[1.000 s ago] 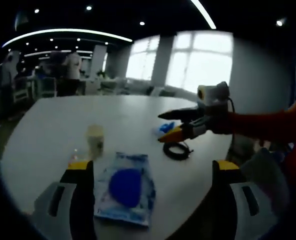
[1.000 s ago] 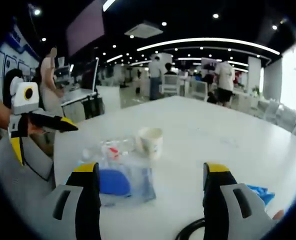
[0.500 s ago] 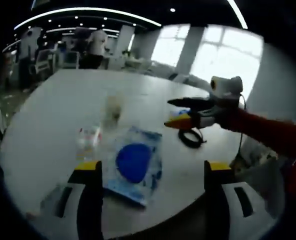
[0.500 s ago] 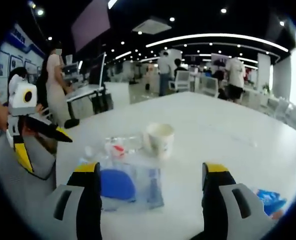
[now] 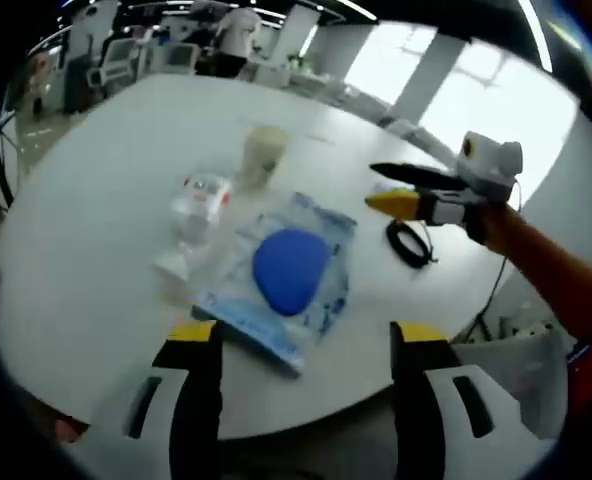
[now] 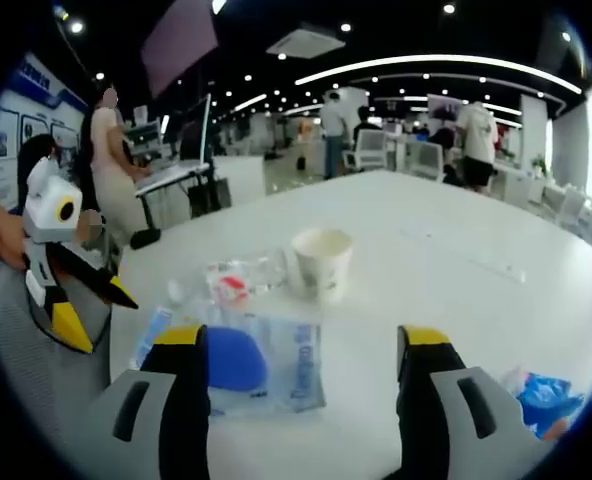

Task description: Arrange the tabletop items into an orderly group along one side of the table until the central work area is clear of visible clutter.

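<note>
On the white table (image 5: 86, 250) lie a clear bag holding a blue pad (image 5: 294, 268), a clear plastic bottle on its side (image 5: 198, 205), an upright paper cup (image 5: 264, 155) and a black cable coil (image 5: 411, 243). My left gripper (image 5: 306, 350) stands open near the table's edge, just short of the bag. My right gripper (image 5: 374, 187) hangs open above the table, near the coil. In the right gripper view, the right gripper (image 6: 301, 350) is open over the bag (image 6: 238, 362), with the bottle (image 6: 238, 280) and cup (image 6: 321, 262) beyond. The left gripper (image 6: 101, 318) is at the left.
A small blue packet (image 6: 548, 398) lies at the right of the table (image 6: 456, 250). The far half of the tabletop is bare. People, desks and chairs stand in the room beyond. A person's sleeve (image 5: 556, 290) reaches in behind the right gripper.
The left gripper's camera has risen and tipped down, so it looks more steeply onto the table. The right gripper's view has shifted slightly. The items lie where they were.
</note>
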Motion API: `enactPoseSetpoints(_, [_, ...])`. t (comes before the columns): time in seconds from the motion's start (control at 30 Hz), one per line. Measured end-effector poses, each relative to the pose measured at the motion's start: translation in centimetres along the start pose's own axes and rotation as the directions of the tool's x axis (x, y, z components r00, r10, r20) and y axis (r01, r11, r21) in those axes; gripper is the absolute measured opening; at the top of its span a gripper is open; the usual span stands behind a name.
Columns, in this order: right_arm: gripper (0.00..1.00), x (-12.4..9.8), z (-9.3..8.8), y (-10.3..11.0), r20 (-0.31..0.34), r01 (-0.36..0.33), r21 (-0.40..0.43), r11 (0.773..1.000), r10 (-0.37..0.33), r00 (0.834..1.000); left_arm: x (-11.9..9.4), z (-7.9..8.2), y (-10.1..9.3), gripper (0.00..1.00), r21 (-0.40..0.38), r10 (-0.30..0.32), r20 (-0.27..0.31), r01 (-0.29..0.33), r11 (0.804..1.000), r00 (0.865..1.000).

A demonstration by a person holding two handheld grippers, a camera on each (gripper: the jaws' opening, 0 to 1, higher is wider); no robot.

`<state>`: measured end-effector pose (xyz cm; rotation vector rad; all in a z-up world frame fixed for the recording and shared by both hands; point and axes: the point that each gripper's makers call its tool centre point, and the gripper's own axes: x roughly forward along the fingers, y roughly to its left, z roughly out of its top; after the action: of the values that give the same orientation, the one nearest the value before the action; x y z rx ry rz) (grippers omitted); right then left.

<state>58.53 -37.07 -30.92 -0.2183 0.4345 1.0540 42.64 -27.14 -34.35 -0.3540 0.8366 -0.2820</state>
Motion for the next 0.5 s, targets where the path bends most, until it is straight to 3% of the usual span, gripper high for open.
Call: enactPoseSetpoints(0.5, [0.52, 1.4, -2.6, 0.1, -0.093, -0.044, 0.037, 0.998, 0.047, 0.995, 1.6, -0.6, 1.7, 0.49, -0.065, 0.052, -0.049, -0.055, 0.996, 0.997])
